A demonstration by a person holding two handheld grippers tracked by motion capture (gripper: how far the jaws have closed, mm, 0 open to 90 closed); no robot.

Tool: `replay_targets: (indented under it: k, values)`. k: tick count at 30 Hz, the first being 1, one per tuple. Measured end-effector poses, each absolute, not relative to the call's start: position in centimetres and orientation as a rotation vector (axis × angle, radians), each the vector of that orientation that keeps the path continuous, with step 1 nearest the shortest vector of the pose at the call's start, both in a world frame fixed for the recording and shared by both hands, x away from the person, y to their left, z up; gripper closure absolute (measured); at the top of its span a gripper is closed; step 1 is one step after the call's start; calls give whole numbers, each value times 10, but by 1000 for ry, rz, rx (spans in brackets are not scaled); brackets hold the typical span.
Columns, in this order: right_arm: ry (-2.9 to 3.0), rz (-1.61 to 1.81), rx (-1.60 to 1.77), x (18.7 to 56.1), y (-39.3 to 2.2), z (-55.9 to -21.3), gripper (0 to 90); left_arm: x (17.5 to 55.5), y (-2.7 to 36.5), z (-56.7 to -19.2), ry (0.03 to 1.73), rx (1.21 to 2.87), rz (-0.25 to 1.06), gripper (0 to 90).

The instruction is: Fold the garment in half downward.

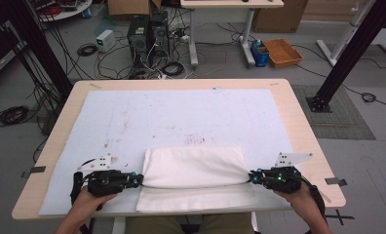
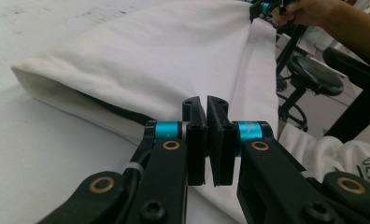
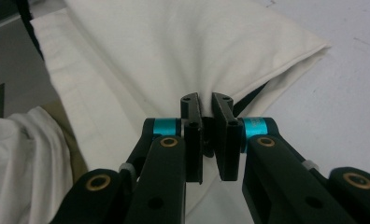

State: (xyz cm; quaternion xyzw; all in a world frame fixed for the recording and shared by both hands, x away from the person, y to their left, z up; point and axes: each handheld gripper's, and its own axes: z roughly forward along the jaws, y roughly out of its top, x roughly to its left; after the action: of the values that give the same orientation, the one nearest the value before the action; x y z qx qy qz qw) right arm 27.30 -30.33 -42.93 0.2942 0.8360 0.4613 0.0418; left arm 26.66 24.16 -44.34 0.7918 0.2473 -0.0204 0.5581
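Left gripper (image 1: 141, 180) clamped on the left end of the white cloth (image 1: 193, 165), jaws nearly together with fabric pinched between them; right gripper (image 1: 251, 176) likewise clamped on the right end. Held by a hand (image 1: 86, 202) on each side, coming in over the near edge of the desk (image 1: 298, 105). Cloth folded once, upper layer bulging between the two grips, lower layer lying flat on the pale mat (image 1: 132, 117) close to the near edge, midway between the left and right edges. Likely risks: thin pinch slipping out if pulled sideways too hard, uneven motion skewing the fold, or the lower layer dragging off the near edge.
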Motion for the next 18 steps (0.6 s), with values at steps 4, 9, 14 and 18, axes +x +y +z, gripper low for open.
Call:
replay_targets:
  k: [4,9,14,18]
  values:
    - [2560,1420,889,261,-308,-428,842,258,238,-446,547,1892,-80,860]
    - [2608,1420,874,256,-312,-436,843,251,236,-447,462,1931,-159,859]
    - [2670,1425,840,251,-313,-438,843,248,236,-447,428,1963,-191,857]
    - [2690,1413,835,249,-314,-440,841,250,238,-450,451,1954,-179,841]
